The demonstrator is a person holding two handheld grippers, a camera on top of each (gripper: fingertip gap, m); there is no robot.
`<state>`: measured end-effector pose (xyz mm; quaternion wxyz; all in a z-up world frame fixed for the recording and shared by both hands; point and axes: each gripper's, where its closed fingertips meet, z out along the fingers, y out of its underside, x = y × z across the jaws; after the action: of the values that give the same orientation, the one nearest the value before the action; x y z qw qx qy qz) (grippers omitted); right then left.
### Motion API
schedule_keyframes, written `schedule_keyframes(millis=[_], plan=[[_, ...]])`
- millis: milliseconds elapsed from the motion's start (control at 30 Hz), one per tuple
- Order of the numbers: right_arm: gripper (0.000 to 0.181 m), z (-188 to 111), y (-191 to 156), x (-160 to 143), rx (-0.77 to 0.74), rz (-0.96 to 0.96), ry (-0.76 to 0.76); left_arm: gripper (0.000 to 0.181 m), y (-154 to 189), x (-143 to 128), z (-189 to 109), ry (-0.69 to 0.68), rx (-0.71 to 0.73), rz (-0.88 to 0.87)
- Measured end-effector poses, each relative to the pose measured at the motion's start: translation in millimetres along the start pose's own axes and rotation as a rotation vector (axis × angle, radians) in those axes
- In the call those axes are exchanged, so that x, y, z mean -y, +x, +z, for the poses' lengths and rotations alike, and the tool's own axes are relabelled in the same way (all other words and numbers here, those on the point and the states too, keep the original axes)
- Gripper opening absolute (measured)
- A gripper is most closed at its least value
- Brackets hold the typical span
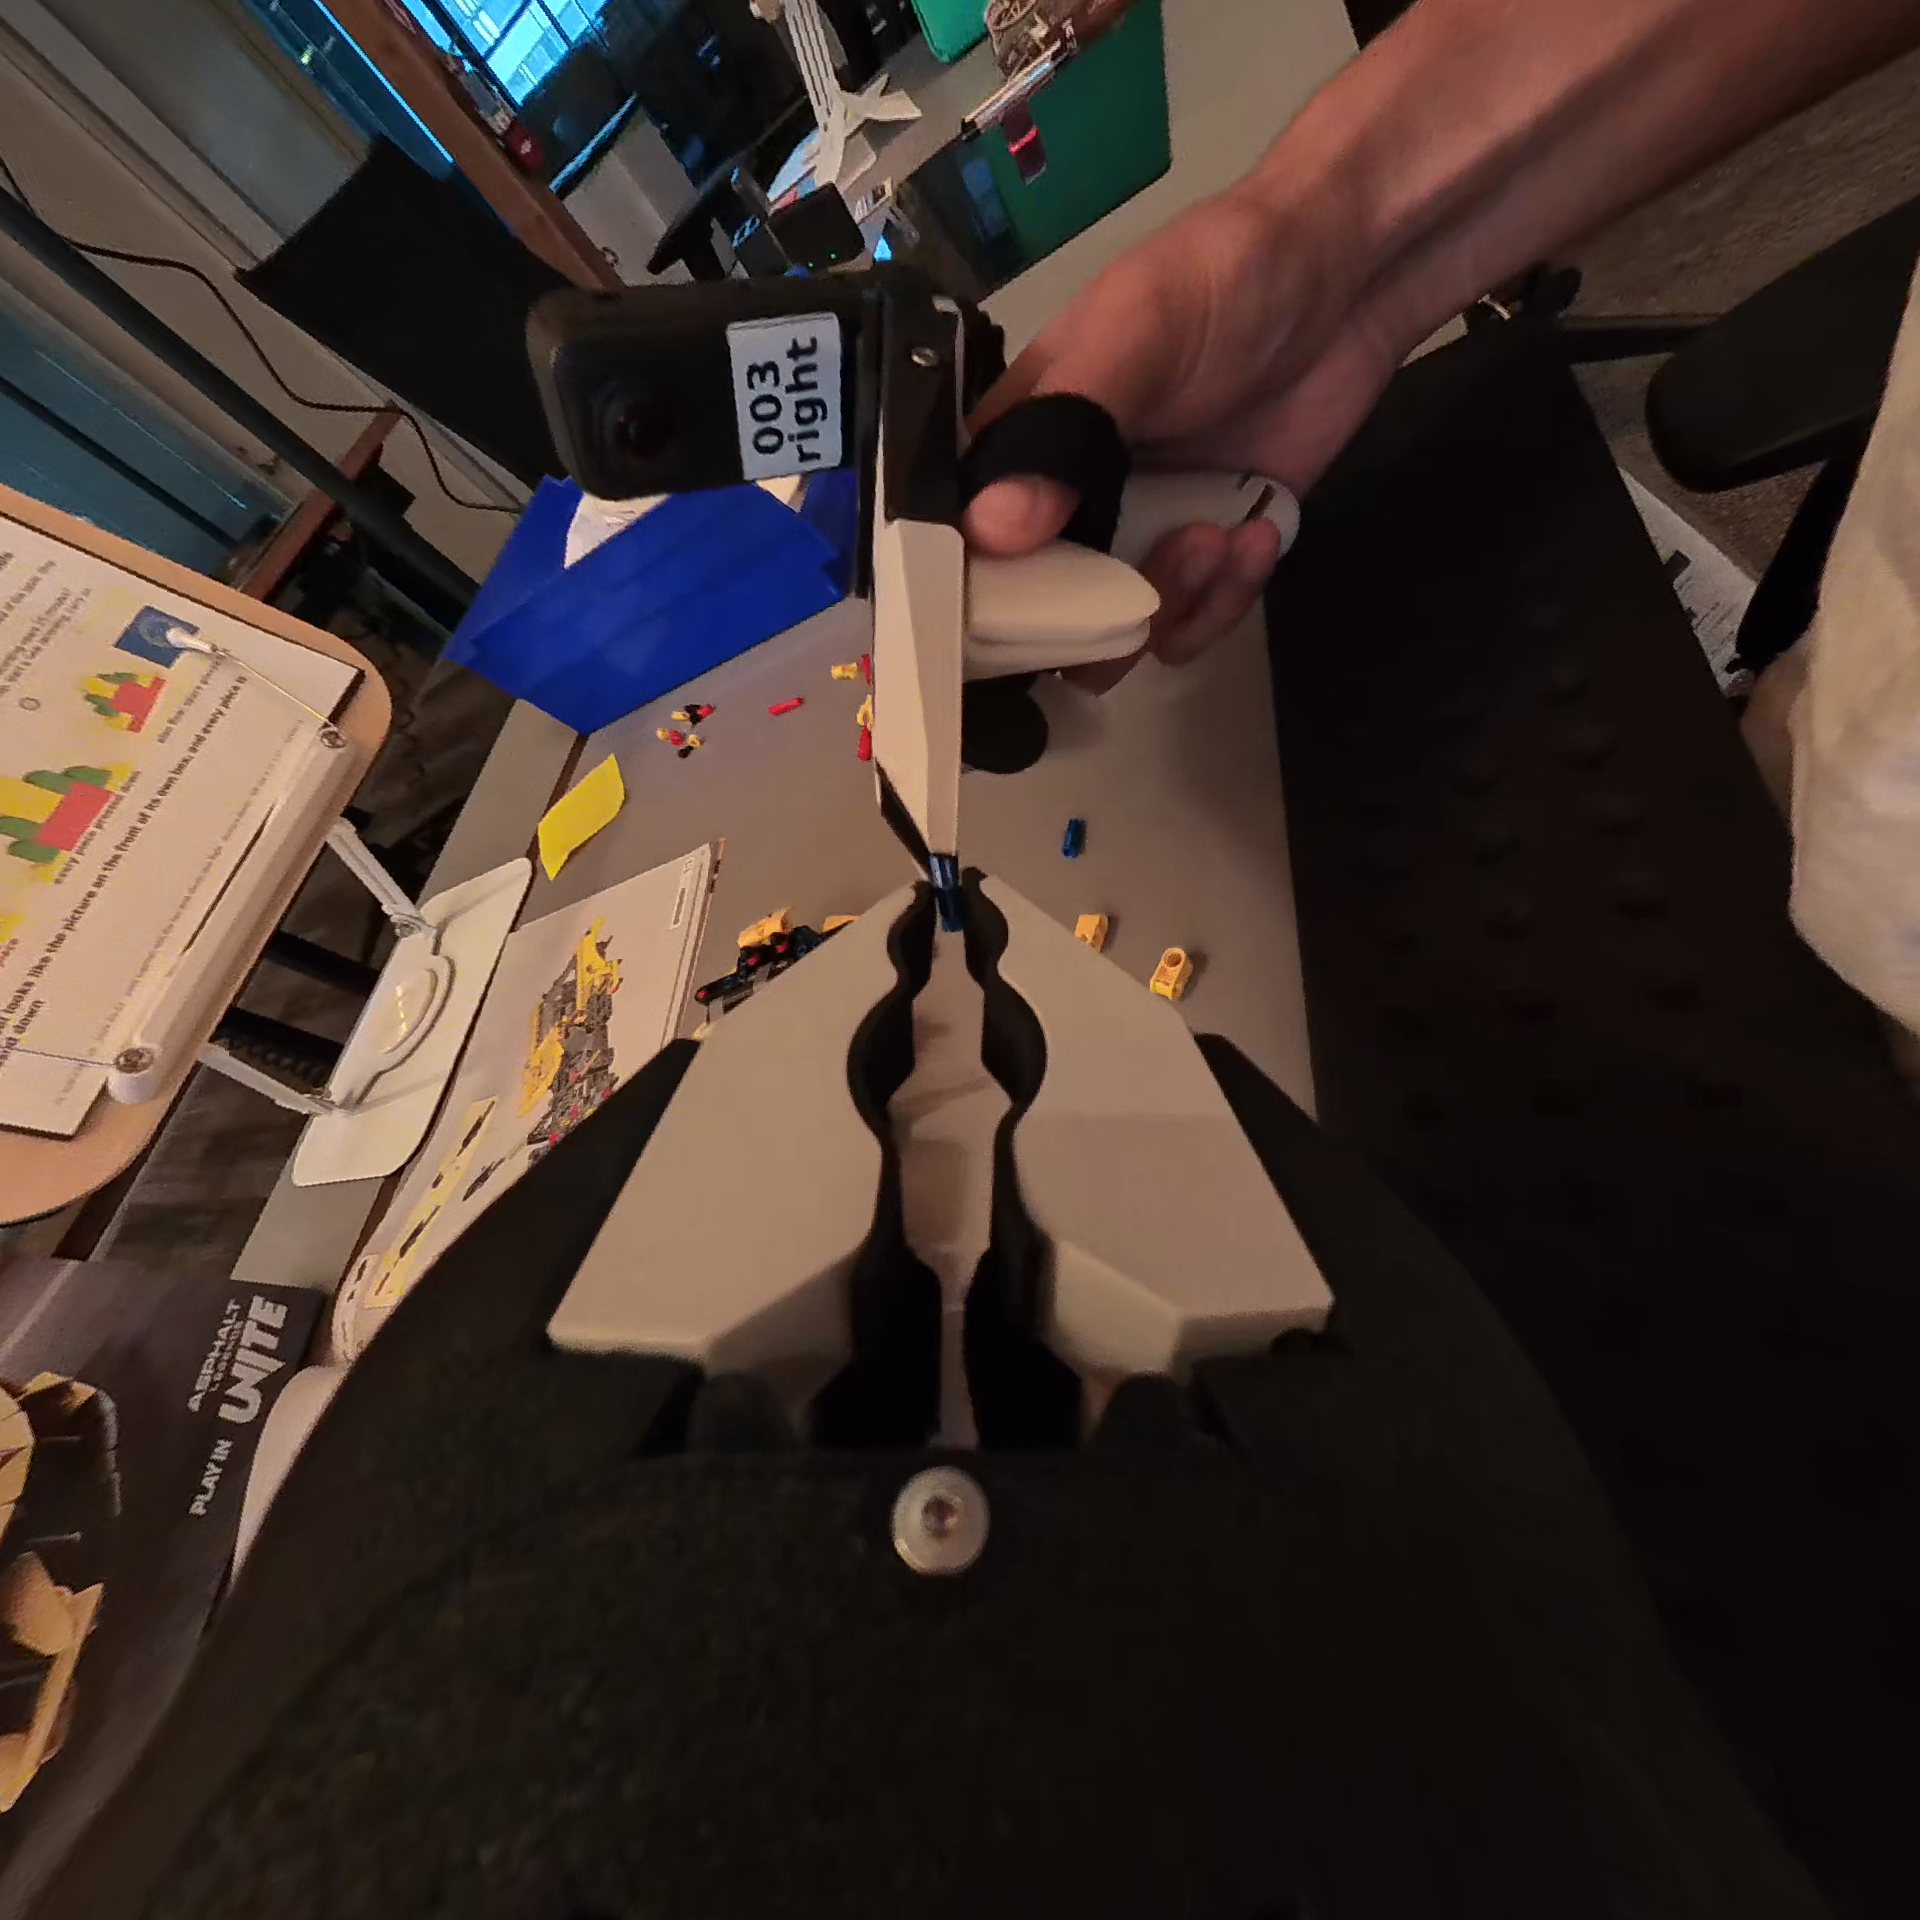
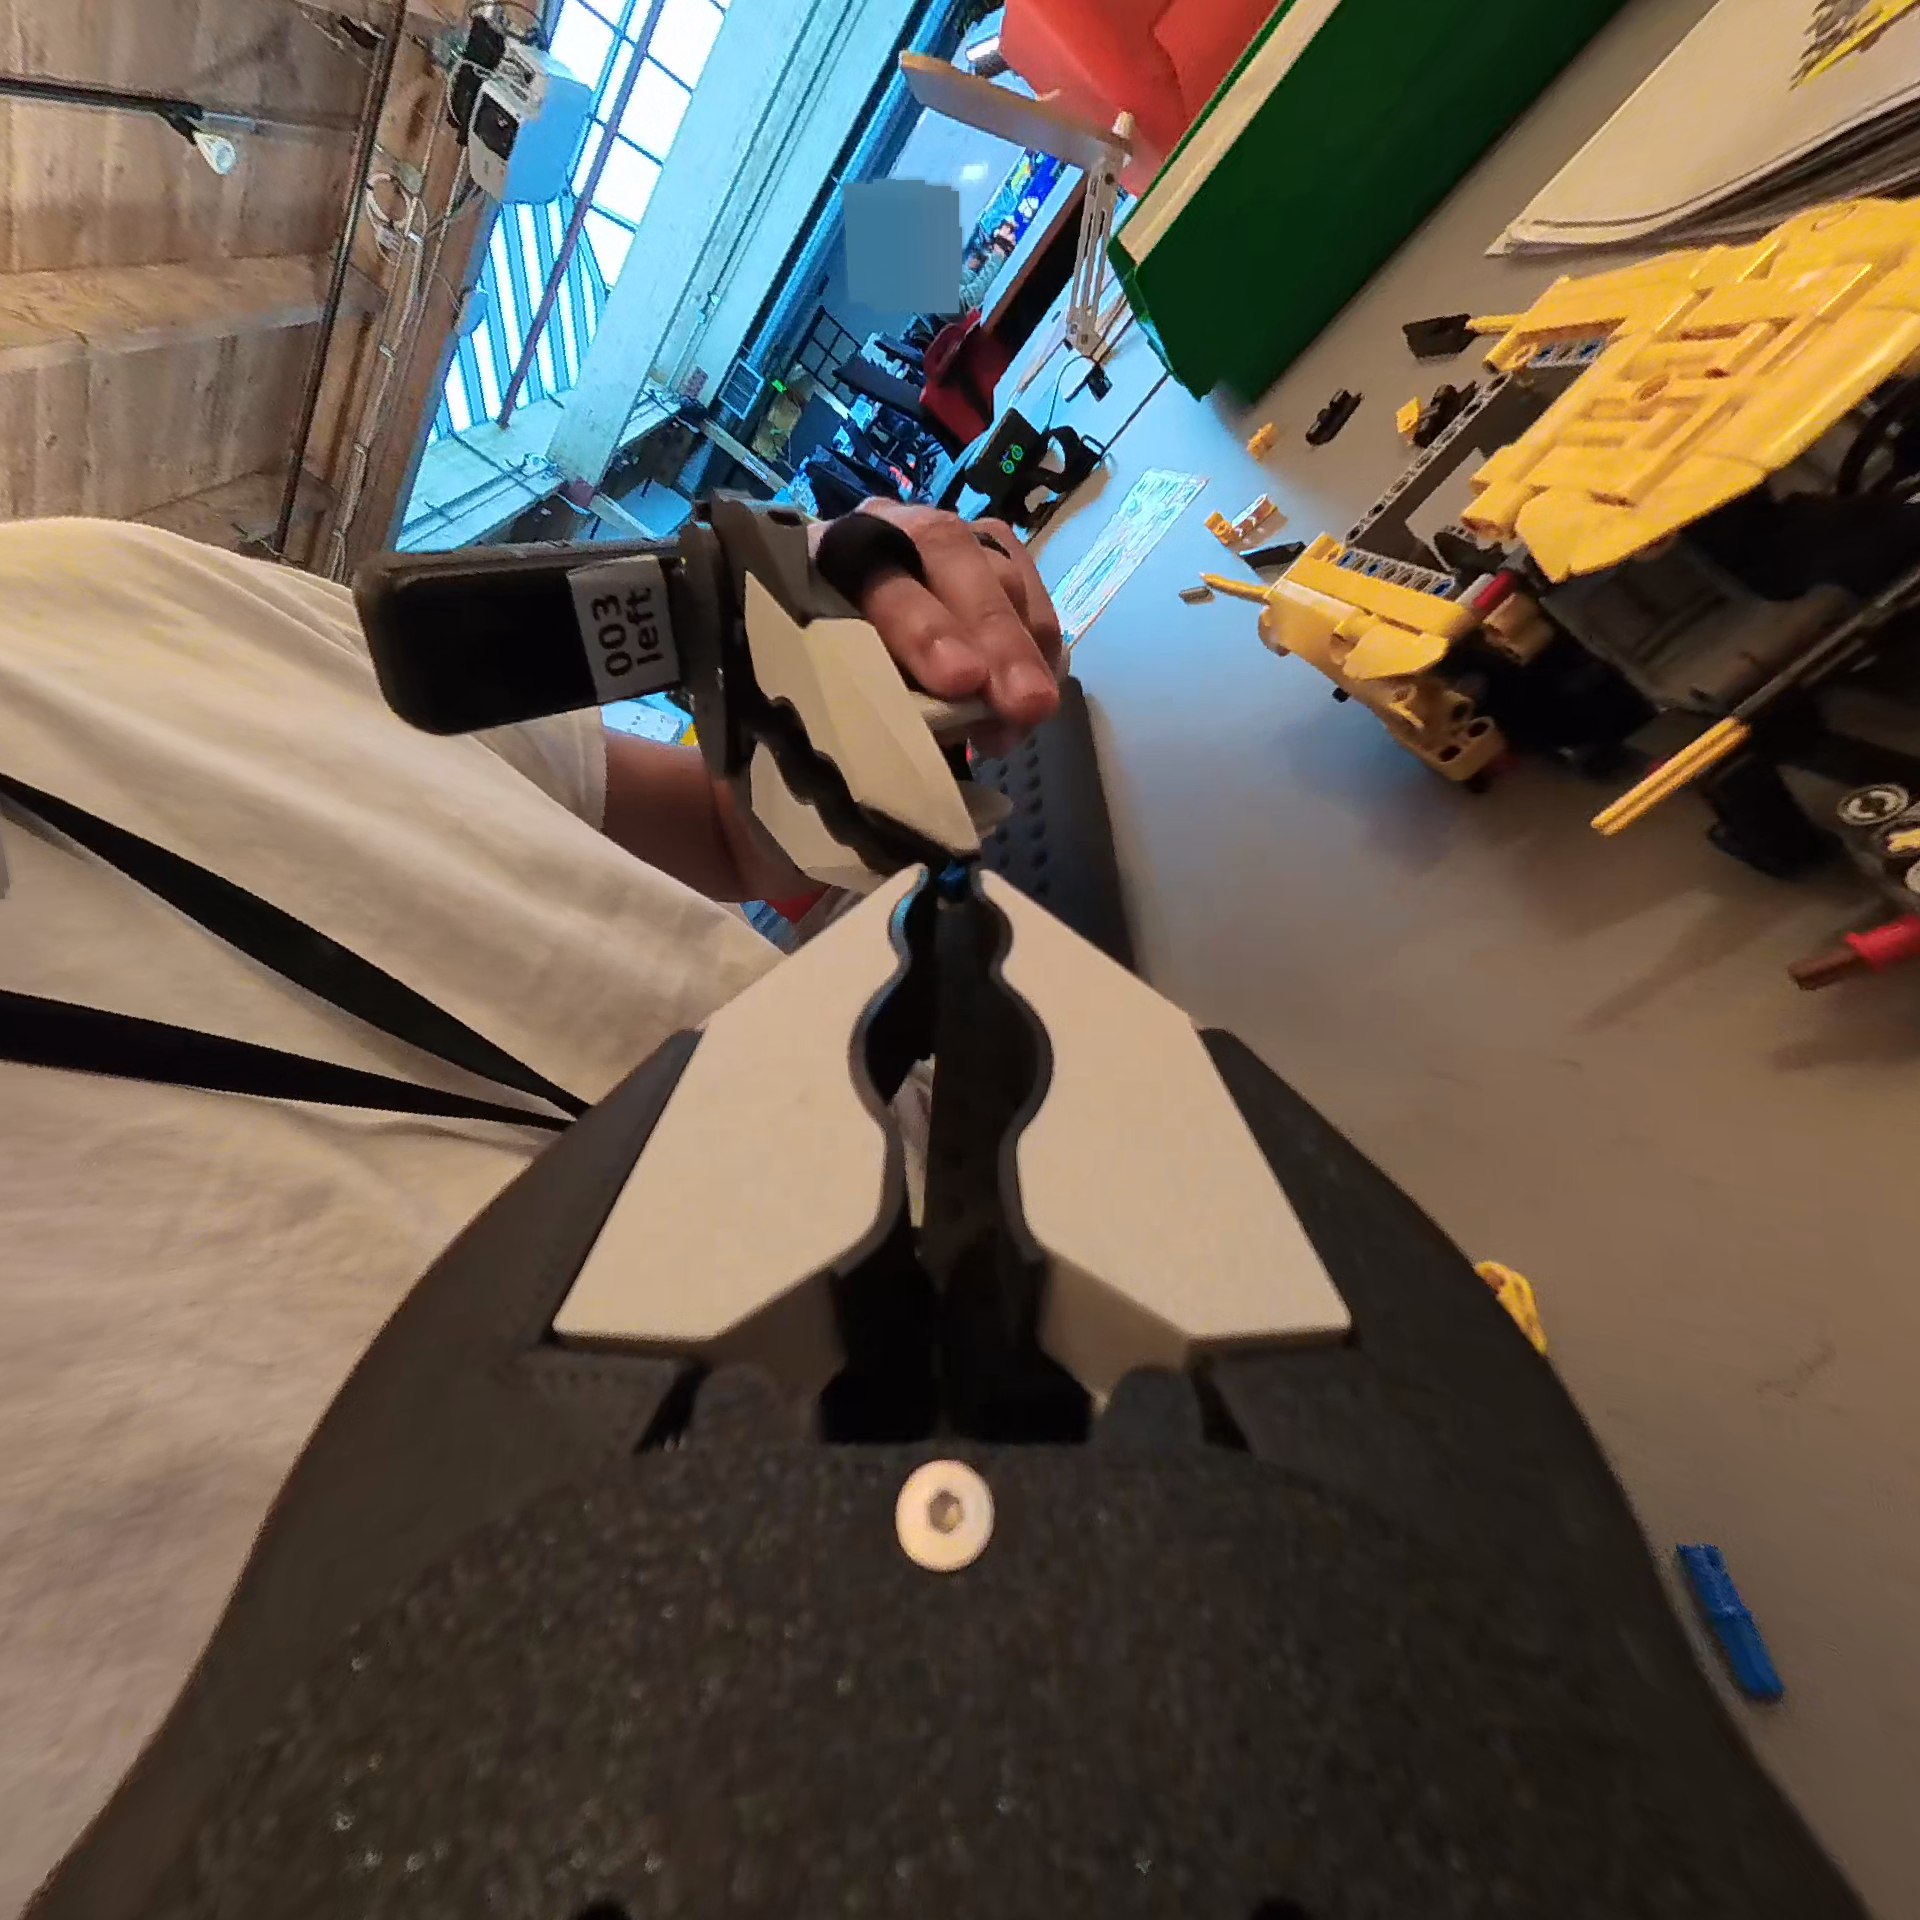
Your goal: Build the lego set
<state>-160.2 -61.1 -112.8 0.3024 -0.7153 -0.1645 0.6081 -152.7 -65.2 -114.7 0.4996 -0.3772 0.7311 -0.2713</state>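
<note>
A small blue pin (image 1: 948, 912) is pinched between both grippers, tip to tip, above the grey table (image 1: 1164, 790). My left gripper (image 1: 948, 900) is shut on its near end. My right gripper (image 1: 937, 850) comes down from above and is shut on the other end. In the right wrist view the blue pin (image 2: 952, 885) sits at my right gripper's (image 2: 951, 891) tips, with the left gripper (image 2: 961, 844) meeting it from beyond. The part-built yellow and black car model (image 2: 1662, 468) stands on the table to the right; it shows small in the left wrist view (image 1: 769, 945).
Loose pieces lie on the table: a blue pin (image 1: 1073, 836), yellow connectors (image 1: 1171, 971), red pins (image 1: 784, 707). An instruction booklet (image 1: 603, 1018) lies left, a blue bin (image 1: 665, 603) behind, a green bin (image 2: 1299, 208) far off. A black perforated mat (image 1: 1507, 831) runs along the right. My left and right fingertips are right by each other.
</note>
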Motion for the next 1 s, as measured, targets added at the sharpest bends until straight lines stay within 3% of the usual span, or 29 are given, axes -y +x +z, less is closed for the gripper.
schedule_keyframes(millis=[200,400,1000], plan=[[0.003,-1.6,-12.5,4.6,0.106,0.095,0.036,0.005,-2.8,13.0,-5.5,0.059,0.022,-0.021],[0.003,-3.5,-38.4,12.8,0.366,0.273,0.116,0.008,-10.7,41.0,-18.8,0.303,-0.013,-0.288],[0.003,-0.7,-43.0,14.6,0.39,0.289,0.128,0.005,-9.7,40.8,-19.6,0.305,0.021,-0.267]])
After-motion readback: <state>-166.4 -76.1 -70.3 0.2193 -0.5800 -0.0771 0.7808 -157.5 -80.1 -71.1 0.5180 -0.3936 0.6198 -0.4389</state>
